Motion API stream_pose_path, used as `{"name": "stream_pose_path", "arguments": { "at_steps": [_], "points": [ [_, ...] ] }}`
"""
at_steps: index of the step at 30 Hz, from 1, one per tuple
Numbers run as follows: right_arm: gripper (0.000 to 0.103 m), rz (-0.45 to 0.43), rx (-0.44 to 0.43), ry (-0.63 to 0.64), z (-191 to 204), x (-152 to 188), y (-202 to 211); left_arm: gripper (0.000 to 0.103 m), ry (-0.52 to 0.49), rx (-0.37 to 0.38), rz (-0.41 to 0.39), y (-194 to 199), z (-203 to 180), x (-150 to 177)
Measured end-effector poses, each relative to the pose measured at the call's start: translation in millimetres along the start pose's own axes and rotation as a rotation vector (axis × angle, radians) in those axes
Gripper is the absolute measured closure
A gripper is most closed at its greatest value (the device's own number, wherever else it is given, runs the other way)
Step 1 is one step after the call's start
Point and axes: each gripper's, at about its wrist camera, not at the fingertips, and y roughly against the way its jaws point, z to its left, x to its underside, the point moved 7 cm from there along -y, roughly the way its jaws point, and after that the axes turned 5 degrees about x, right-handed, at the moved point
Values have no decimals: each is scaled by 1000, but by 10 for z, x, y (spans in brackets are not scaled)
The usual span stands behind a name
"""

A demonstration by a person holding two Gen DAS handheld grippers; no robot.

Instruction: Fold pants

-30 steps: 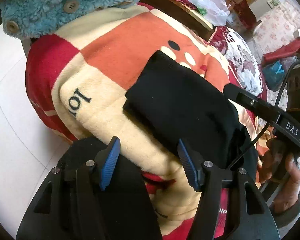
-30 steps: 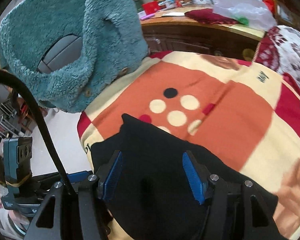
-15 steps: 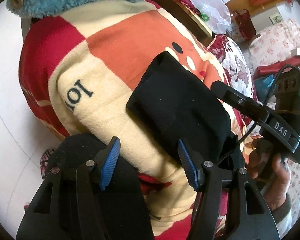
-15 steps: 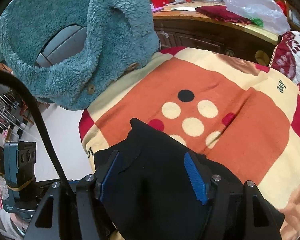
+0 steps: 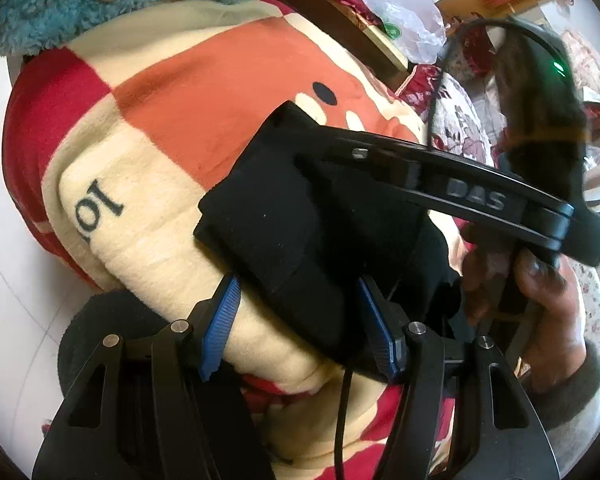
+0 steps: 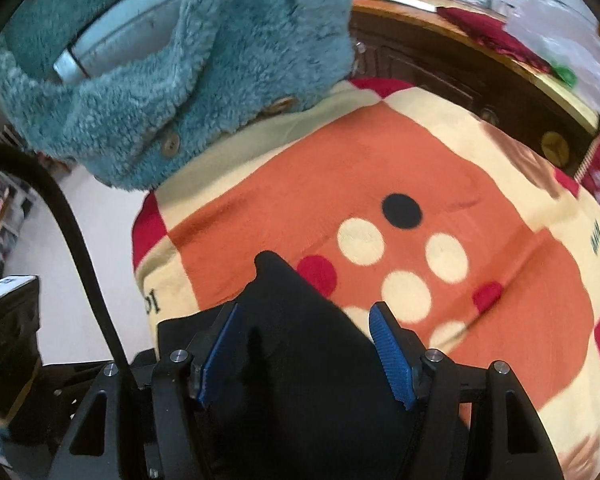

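Pants (image 5: 300, 216) lying folded into a black bundle on the patterned blanket (image 5: 148, 184), long axis running from the near edge diagonally up toward the orange square with dots. Left gripper (image 5: 300, 328) spread wide and holding nothing, hovering at the bundle's near end; right gripper (image 6: 304, 344) likewise parted wide over the dark cloth, contact impossible to judge. Bundle's right side hiding behind the right gripper's black body, blurring in the left view.

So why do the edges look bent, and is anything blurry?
Both views bend at the dark rounded corners: fisheye lenses. Left wrist view: the black pants are sharp, the right claw's dark body crossing above smeared. Right wrist view: the teal fleece coat and background shelf look soft.
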Motion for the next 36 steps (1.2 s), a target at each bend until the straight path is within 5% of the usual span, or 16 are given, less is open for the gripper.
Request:
{"name": "stream_pose_path", "arguments": {
  "at_steps": [7, 13, 15, 16, 21, 36],
  "points": [
    [39, 46, -13, 75, 93, -95, -244, 43, 4, 18, -28, 16, 16, -27],
    [76, 20, -35, 112, 161, -81, -263, 44, 9, 47, -58, -20, -17, -76],
    [81, -5, -28, 117, 168, -62, -216, 56, 14, 69, -62, -31, 13, -99],
    [83, -11, -30, 110, 165, -53, -198, 73, 15, 53, -60, -41, 48, -107],
    [88, -75, -85, 30, 127, -52, 19, 85, 42, 94, -61, 18, 97, -119],
    [89, -381, -228, -224, -164, 120, 1360, 89, -328, 152, -198, 653, -1119, 2]
  ]
}}
